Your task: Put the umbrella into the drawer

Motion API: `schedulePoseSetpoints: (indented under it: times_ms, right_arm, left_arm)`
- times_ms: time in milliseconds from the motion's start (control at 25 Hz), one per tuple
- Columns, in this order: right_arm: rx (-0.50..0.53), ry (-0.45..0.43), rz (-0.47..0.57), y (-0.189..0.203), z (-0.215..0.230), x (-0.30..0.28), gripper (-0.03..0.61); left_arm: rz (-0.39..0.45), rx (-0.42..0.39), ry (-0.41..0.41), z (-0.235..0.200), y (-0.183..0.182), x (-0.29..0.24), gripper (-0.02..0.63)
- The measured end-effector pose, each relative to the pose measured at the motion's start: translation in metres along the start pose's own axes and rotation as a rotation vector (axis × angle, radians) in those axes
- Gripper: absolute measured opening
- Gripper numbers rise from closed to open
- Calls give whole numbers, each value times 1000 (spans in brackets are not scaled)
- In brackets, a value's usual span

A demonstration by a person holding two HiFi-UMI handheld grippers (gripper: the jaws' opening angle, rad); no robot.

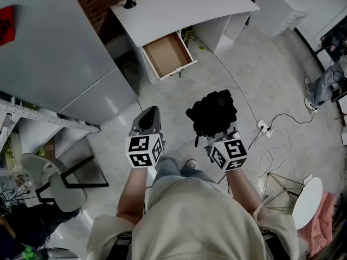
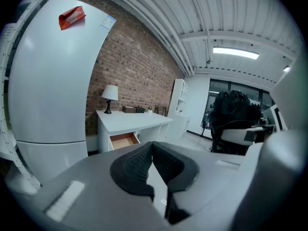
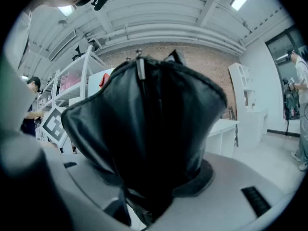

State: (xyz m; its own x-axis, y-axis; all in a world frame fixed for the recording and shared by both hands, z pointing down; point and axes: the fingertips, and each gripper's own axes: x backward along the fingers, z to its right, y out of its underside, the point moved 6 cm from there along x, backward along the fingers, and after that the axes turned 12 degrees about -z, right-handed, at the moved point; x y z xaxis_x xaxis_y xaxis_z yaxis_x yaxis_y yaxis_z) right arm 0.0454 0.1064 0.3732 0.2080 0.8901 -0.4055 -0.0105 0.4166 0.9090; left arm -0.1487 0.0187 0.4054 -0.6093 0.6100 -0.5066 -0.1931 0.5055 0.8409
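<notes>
The black folded fabric umbrella was gripped by the right gripper. Its jaws stood wide around the bunched canopy, which filled most of the right gripper view. The left gripper was carried empty, its dark ribbed pads pressed together. Both were held out in front of the standing person, well apart from the open, brown-bottomed drawer that was pulled out of the white desk. Nothing could be seen lying in the drawer.

The step in hand was judged to be the carry to the drawer. A firm squeeze was thought advisable, since soft fabric gives under the pads and the bundle could slip. The thin white cable trailing over the grey floor near the desk was to be stepped around. At the drawer, the umbrella would best be turned to lie along the longer side and lowered below the rim before the jaws were let apart. The loose strap was to be kept clear of the front edge. The empty gripper could be used to steady the drawer front.
</notes>
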Motion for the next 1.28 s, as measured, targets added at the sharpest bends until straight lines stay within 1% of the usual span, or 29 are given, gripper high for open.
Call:
schedulePoseSetpoints:
  times_ms: [160,280,440,720,1080,1160,1240,1280]
  right_arm:
    - [77,15,8,23,0,73,239]
    - [87,20,19,33,0,102,238]
    - [85,25,27,39,-6,114,239]
    - [71,2,56,33,-14,111,238]
    - [103,-44,44,34,1,103,241]
    - [103,-50,46,34,7,103,241]
    - [98,-53,49,34,14,103,241]
    - [93,-54,49,35,19,104,241]
  left_arm:
    - [29,-8,9,65,33,36,14]
    - [46,21,20,88,47,54,12]
    - [68,33,13,91,50,70,12]
    - [94,22,6,83,36,78,12]
    - [132,61,5,91,36,73,17]
    - [137,65,13,95,39,70,119]
    - [145,68,17,100,40,68,172]
    - [150,68,18,103,40,67,189]
